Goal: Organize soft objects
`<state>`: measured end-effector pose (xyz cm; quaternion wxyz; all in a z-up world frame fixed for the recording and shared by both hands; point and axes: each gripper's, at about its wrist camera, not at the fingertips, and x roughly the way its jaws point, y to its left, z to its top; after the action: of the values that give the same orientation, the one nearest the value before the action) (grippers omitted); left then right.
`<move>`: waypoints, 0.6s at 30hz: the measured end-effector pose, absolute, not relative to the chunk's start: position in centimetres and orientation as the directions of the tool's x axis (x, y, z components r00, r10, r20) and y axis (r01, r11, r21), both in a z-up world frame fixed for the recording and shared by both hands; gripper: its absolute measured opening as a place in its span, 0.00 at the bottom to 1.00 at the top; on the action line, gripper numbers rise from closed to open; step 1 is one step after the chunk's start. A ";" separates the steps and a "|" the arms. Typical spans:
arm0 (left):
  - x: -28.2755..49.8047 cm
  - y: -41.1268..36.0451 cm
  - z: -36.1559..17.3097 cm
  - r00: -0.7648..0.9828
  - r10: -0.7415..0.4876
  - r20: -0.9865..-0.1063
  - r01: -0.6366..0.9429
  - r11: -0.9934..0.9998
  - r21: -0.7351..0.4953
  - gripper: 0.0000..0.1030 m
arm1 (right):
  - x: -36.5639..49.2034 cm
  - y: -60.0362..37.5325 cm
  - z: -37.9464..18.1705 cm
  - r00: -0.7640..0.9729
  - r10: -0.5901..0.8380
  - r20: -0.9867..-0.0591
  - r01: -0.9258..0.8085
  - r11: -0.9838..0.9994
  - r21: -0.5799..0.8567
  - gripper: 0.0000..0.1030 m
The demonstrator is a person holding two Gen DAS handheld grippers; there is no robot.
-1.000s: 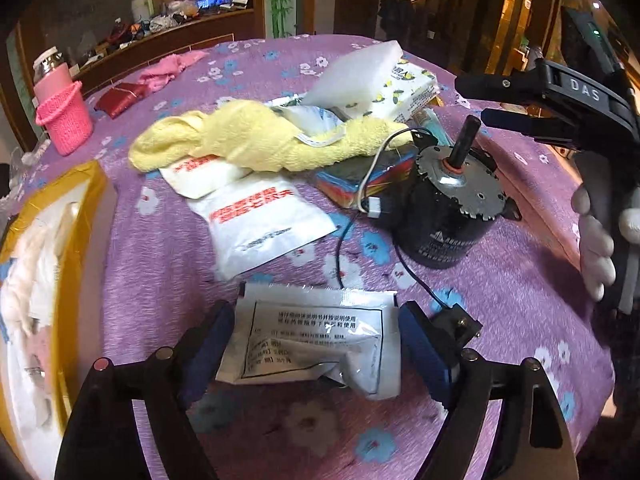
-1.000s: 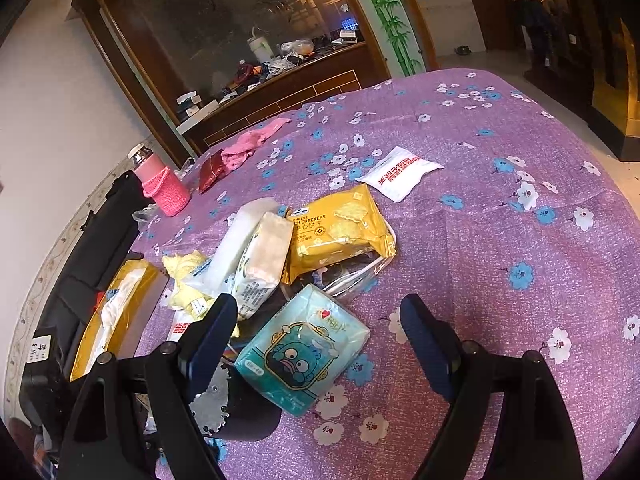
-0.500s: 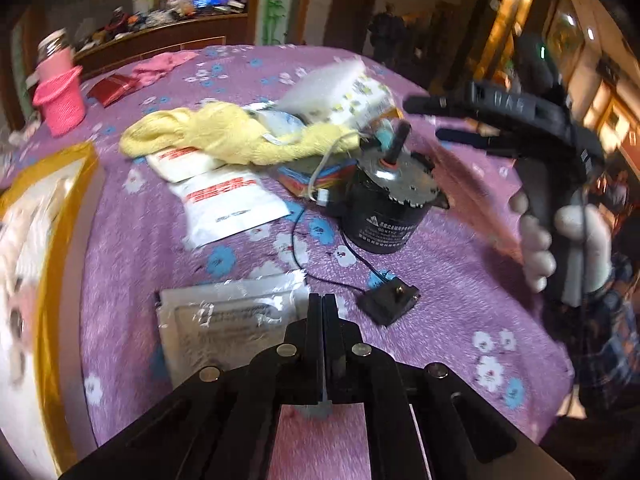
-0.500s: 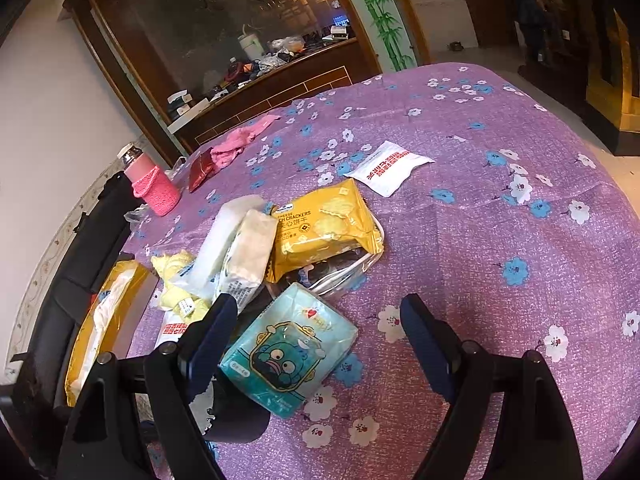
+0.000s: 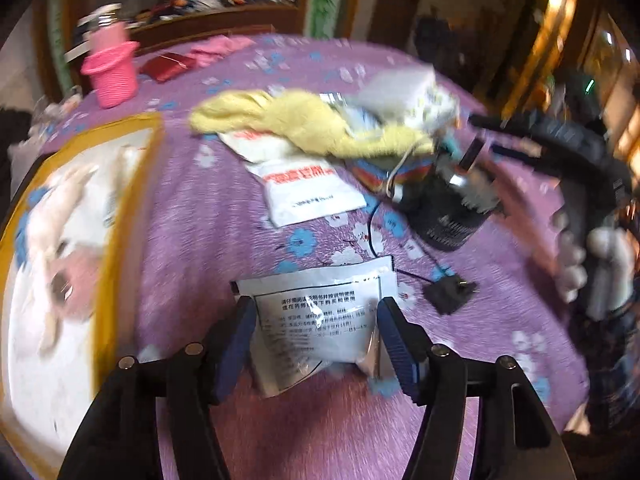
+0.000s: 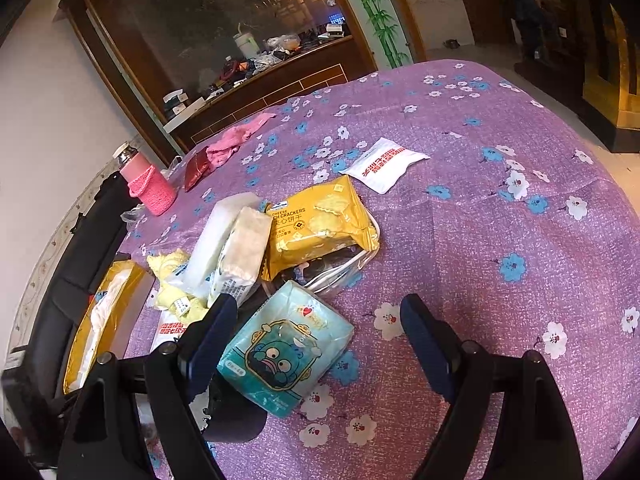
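**Left jaws opening around the sachet**

I see my left gripper (image 5: pixel 316 332) opening, the white sachet (image 5: pixel 320 320) lying between its pads on the purple cloth (image 5: pixel 192 220), nearer me than the motor (image 5: pixel 452 208). My right gripper (image 6: pixel 320 336) hangs wide and empty over the teal tissue pack (image 6: pixel 286 346), beside the motor.

Glossy foil sachet (image 5: pixel 320 320), fluffy yellow cloth (image 5: pixel 296 124), matt purple floral tablecloth (image 6: pixel 500 216), shiny plastic cracker bag (image 6: pixel 316 224)
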<state>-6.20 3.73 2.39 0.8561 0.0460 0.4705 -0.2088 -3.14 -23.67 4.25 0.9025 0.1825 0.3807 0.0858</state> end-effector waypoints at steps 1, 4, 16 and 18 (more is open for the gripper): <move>-5.5 3.1 1.8 0.455 -0.298 -0.839 0.413 0.906 -0.098 0.69 | -3.2 -23.7 4.3 0.697 0.294 -0.654 -0.017 0.919 0.394 0.80; -4.7 0.9 0.9 0.492 -0.232 -0.839 0.428 0.904 0.001 0.76 | -3.2 -23.8 4.3 0.698 0.292 -0.654 -0.016 0.919 0.394 0.80; -8.3 1.1 1.4 0.489 -0.232 -0.841 0.508 0.859 0.058 0.48 | -3.0 -23.8 4.0 0.689 0.287 -0.666 -0.001 0.919 0.395 0.80; -9.1 1.8 1.7 0.494 -0.234 -0.838 0.498 0.866 0.052 0.47 | -3.0 -23.8 3.9 0.688 0.281 -0.669 0.003 0.921 0.390 0.80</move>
<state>-9.09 1.78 1.70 0.8520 0.1451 0.4550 -0.2146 -2.96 -23.83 3.93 0.9003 0.1835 0.3871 0.0772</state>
